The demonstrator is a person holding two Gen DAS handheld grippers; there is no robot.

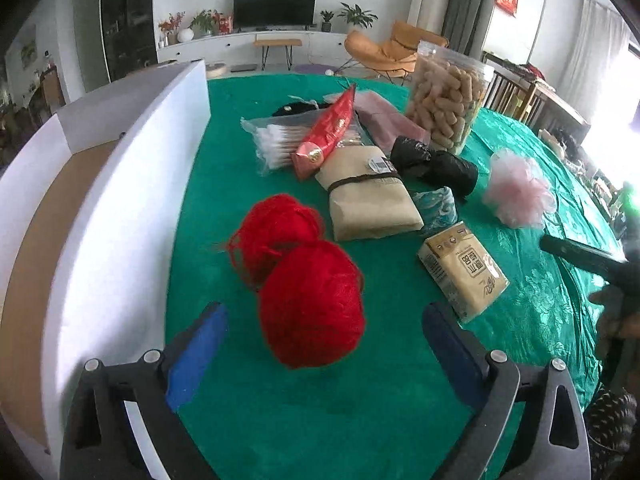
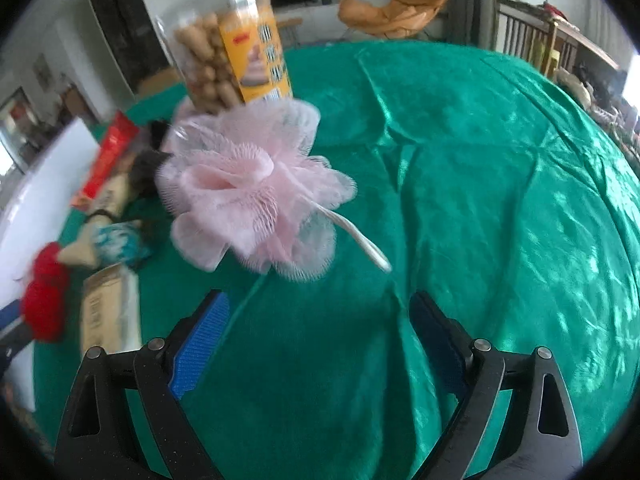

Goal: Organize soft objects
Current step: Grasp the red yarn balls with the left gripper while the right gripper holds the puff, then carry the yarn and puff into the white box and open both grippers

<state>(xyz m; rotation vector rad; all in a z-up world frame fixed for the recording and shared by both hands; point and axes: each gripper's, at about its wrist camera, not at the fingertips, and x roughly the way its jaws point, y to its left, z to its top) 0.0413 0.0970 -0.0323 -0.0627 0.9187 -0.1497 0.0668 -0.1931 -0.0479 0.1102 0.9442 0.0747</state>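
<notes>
Two red yarn balls lie on the green tablecloth; the nearer one [image 1: 312, 304] sits between the fingers of my left gripper [image 1: 323, 312], which is open with its blue pads clear of the yarn on both sides. The second ball [image 1: 276, 224] lies just behind it. A pink mesh bath puff [image 2: 248, 188] with a white cord rests ahead of my right gripper [image 2: 319, 300], which is open and empty a short way in front of the puff. The puff [image 1: 518, 188] also shows at the right in the left wrist view.
A white box [image 1: 132, 184] with a brown floor stands along the left. Behind the yarn lie a beige tied cloth bundle [image 1: 372, 200], tissue pack [image 1: 464, 272], black bag rolls [image 1: 436, 166], red packet [image 1: 328, 132], cotton swabs [image 1: 276, 140] and a snack jar [image 1: 448, 100].
</notes>
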